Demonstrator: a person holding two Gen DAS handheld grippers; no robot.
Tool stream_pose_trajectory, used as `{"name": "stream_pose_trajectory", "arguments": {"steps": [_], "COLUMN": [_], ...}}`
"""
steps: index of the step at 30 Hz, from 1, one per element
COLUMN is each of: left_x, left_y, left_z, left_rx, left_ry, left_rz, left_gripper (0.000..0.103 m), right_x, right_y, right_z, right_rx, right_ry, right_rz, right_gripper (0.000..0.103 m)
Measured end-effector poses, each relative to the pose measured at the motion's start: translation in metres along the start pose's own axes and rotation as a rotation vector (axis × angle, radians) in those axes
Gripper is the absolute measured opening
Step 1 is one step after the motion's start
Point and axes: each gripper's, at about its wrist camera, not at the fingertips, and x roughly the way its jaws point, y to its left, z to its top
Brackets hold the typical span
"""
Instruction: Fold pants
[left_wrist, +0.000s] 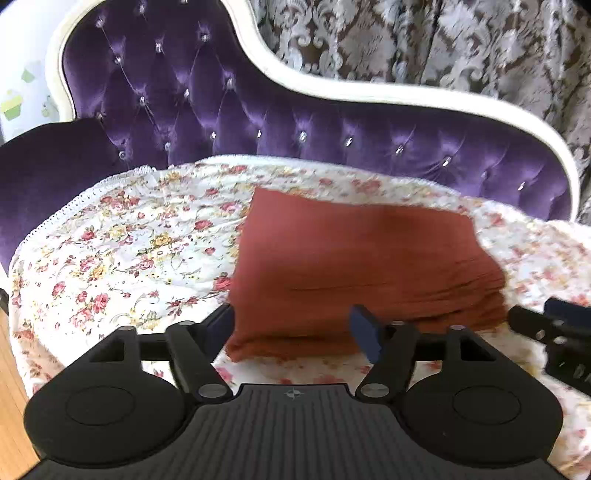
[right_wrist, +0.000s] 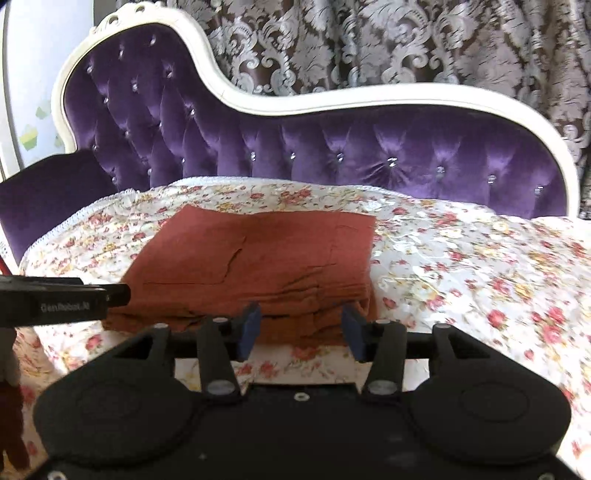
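Note:
The rust-red pants (left_wrist: 362, 266) lie folded into a flat rectangle on the floral bedspread (left_wrist: 122, 254); they also show in the right wrist view (right_wrist: 258, 258). My left gripper (left_wrist: 295, 328) is open, its fingers either side of the pants' near left corner, just above the spread. My right gripper (right_wrist: 301, 326) is open at the pants' near edge, holding nothing. The right gripper's body shows at the right edge of the left wrist view (left_wrist: 554, 332). The left gripper's body shows at the left edge of the right wrist view (right_wrist: 55, 301).
The floral bedspread (right_wrist: 461, 266) covers a purple tufted chaise with a white frame (left_wrist: 332, 88). A patterned curtain (right_wrist: 369, 44) hangs behind. Wooden floor (left_wrist: 11, 387) shows at the lower left. A dark purple cushion (left_wrist: 55, 166) sits at the chaise's left end.

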Motion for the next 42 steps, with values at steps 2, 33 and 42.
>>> {"name": "stream_pose_trajectory", "arguments": {"steps": [2, 33, 42], "left_x": [-0.013, -0.079, -0.085], "left_y": [-0.001, -0.025, -0.028], "left_z": [0.0, -0.027, -0.03], "left_rx": [-0.022, 0.035, 0.046], "left_ry": [-0.008, 0.046, 0.053], "left_rz": [-0.018, -0.081, -0.082], "left_gripper": [0.07, 0.07, 0.07], "right_x": [-0.019, -0.1, -0.1], "right_y": [0.005, 0.014, 0.011], "right_z": [-0.002, -0.026, -0.028], "right_rx": [-0.002, 0.059, 0.065], "right_ry": [-0.011, -0.008, 0.005], "right_rz": [-0.013, 0.012, 0.015], "right_gripper": [0.054, 0.059, 0.059]}}
